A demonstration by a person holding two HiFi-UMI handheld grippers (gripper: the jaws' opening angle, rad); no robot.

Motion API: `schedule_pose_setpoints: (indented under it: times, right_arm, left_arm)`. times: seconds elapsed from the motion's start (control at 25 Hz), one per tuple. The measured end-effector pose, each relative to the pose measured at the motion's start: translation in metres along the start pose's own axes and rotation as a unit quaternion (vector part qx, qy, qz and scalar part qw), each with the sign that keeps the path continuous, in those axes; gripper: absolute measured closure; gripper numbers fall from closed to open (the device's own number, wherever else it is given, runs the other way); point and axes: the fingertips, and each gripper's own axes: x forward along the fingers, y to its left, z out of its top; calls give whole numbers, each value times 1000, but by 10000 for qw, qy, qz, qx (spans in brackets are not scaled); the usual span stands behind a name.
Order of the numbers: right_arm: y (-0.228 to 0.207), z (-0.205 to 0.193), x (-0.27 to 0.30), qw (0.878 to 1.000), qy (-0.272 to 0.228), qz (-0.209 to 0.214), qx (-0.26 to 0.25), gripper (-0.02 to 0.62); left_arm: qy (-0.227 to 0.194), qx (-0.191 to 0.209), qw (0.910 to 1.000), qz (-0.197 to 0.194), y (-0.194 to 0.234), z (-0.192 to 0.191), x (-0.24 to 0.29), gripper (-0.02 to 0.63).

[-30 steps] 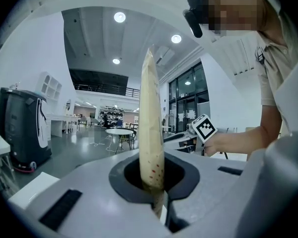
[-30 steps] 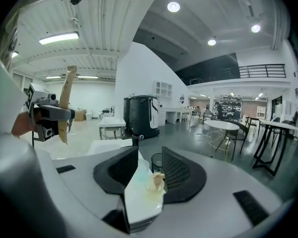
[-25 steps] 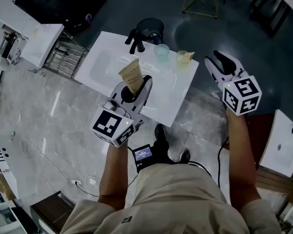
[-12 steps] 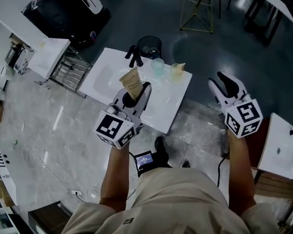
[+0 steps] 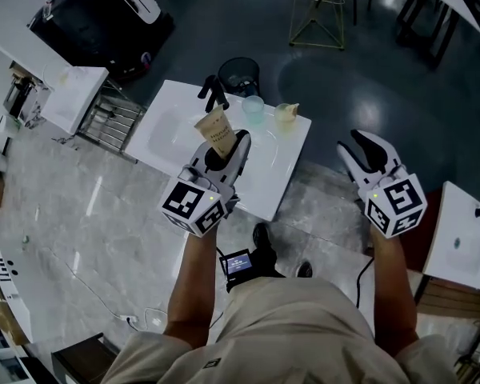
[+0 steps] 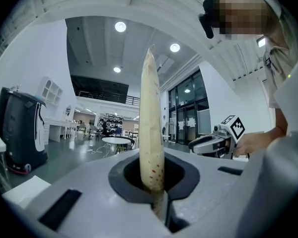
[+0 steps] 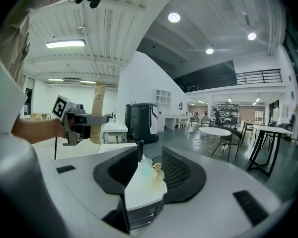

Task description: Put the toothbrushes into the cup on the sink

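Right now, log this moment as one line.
left gripper: shut on tan packet, upright over sink | right gripper: open, empty, right of sink | blue cup, beige cup: sink's far edge

Head view looks steeply down — right gripper view, level, shares the sink [image 5: 176, 126].

A pale marble floor [image 5: 80, 214] meets a dark glossy floor [image 5: 368, 70] under round ceiling lights [image 6: 120, 27].

2 cups [image 5: 254, 109] on sink [image 5: 170, 126], R of faucet [image 5: 214, 94]; bin [image 5: 239, 74] behind.
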Motion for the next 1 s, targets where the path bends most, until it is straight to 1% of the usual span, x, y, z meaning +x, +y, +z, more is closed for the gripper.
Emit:
schedule_pose_setpoints:
  times: [0.16, 0.28, 0.44, 0.52, 0.64, 0.84, 1.0]
  right_arm:
    - [2, -9, 17, 9999, 82, 56, 85, 451]
    - [1, -22, 30, 9996, 183, 54, 194, 451]
    - [-2, -42, 47, 9988, 367, 32, 330, 451]
    - [-6, -54, 53, 9980, 500, 3, 393, 451]
    - [-15, -80, 59, 9957, 760, -108, 523, 451]
    - [-32, -130, 62, 9882, 1240, -374, 816, 451]
    - [-36, -162, 74, 9816, 1545, -461, 1021, 451]
  left_arm:
    - [-76, -56, 9999, -102, 16, 4, 14, 600]
    - [-119, -76, 9998, -156, 37, 4, 32, 600]
    - [-211, 23, 9997, -136, 73, -11, 72, 600]
    - [-223, 31, 9997, -113, 90, -26, 95, 600]
    - [-140, 23, 9999, -14, 118, -57, 122, 600]
    - [27, -76, 9999, 74, 156, -112, 157, 600]
    - [196, -89, 9997, 115, 183, -149, 181, 600]
